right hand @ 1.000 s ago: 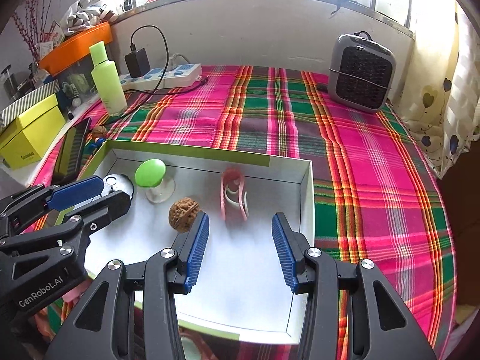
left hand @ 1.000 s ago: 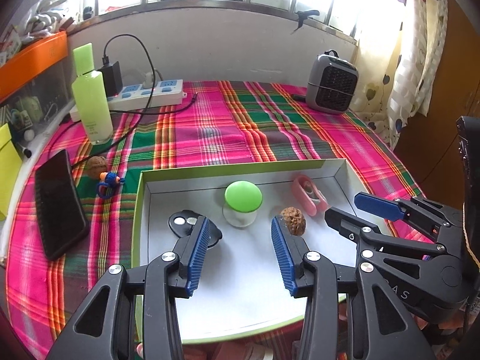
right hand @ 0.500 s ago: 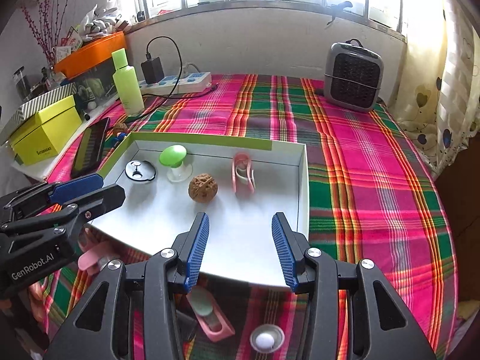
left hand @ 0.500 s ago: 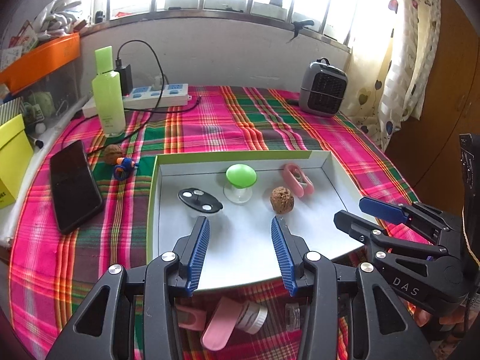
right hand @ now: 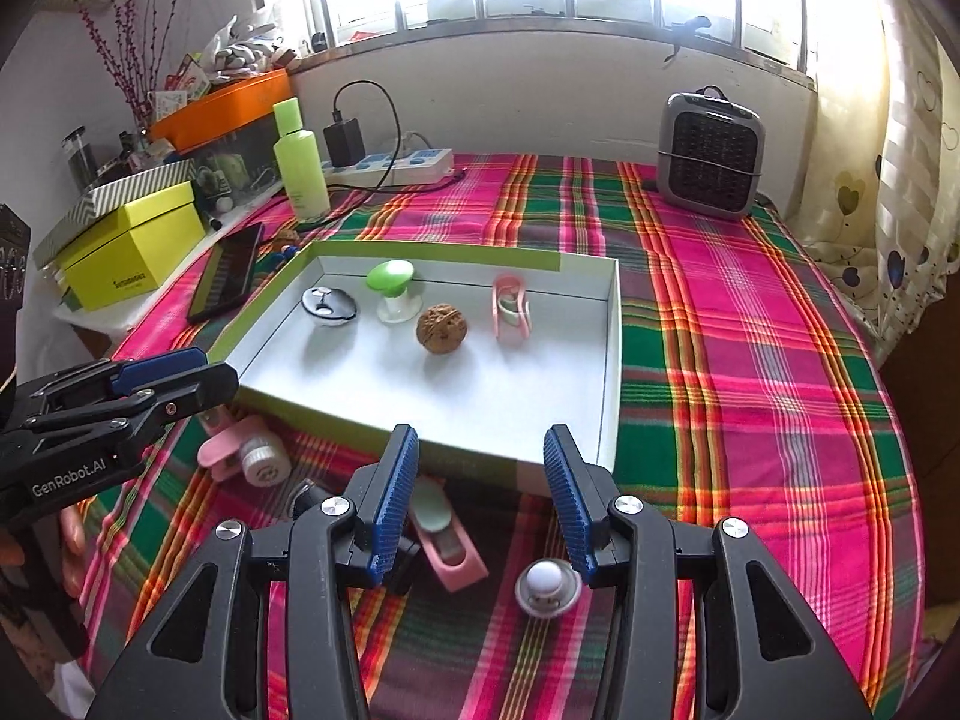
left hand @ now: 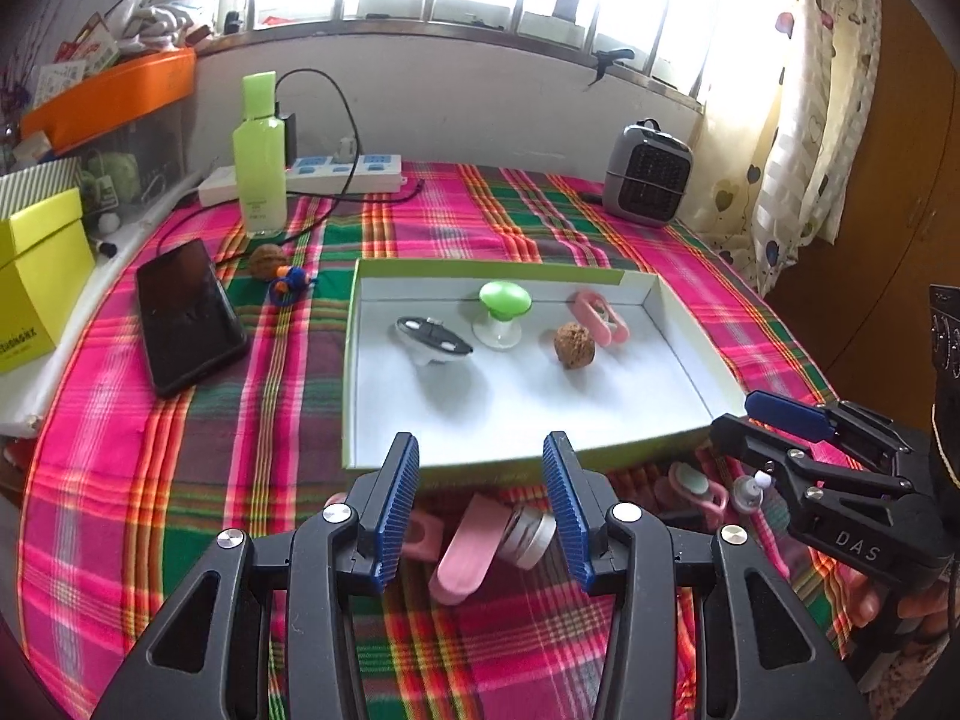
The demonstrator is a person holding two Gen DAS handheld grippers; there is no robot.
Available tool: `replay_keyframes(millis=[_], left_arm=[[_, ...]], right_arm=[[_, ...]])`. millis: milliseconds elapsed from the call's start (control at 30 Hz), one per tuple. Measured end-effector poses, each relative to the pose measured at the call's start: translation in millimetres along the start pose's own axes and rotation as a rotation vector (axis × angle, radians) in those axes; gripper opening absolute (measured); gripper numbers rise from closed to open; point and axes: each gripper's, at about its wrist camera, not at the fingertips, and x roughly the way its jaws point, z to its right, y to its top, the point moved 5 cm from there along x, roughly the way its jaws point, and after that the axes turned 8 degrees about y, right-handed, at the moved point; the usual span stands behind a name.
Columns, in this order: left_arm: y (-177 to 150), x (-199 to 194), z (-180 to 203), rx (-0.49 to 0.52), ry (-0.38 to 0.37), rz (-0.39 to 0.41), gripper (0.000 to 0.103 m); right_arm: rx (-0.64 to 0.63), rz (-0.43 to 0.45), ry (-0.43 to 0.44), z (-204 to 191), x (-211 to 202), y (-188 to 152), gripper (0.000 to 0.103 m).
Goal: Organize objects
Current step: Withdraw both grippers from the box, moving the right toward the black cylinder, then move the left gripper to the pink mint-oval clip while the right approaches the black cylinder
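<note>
Waiting on the cloth just before the tray [right hand: 609,360] are a pink clip [right hand: 447,546] and a white knob [right hand: 546,588]. The right gripper [right hand: 480,498] and left gripper [left hand: 480,498] hang above them, jaws apart, empty. Next, I think: descend and close on one piece.

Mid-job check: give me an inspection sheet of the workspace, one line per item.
Surface: round table under a pink-and-green plaid cloth.
Job's things: shallow white box lid with green rim holds a black oval disc, green mushroom-shaped suction knob, brown walnut and pink clip.
Clutter: in front of the lid lie pink clips, a white ribbed cap and a white ball-topped knob; second walnut beside a black phone.
Grippers: left claw and right claw open, empty.
Cables: black charger lead into a white power strip.
Surroundings: grey fan heater, green bottle, yellow box.
</note>
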Motion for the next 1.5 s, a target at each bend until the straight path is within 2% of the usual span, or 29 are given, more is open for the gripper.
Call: replay_keyframes(millis=[467,900,1167,1367,1500], left_arm=[[-32,-4,-23,-0.048,-0.006,-0.038,0.044],[-33,6,-41,-0.088,0.010,-0.049,0.044],[-24,19,-51,-0.107,0.016,-0.066,0.044],[-22,28,-50,-0.123,-0.020,-0.087,0.045],[-19,30,-52,-0.124,-0.006,-0.096,0.049]], right_arm=[[-0.080,-0.021,0.136,-29,-2,-24,0.045],[-0.139,-0.074,0.209,-53,14,-33,0.045],[-0.135,-0.084,0.198,-52,20,-31,0.045],[-0.142,-0.105,0.190,-53,27,-30,0.045],[-0.151,-0.120,0.197,-55,29,-32,0.045]])
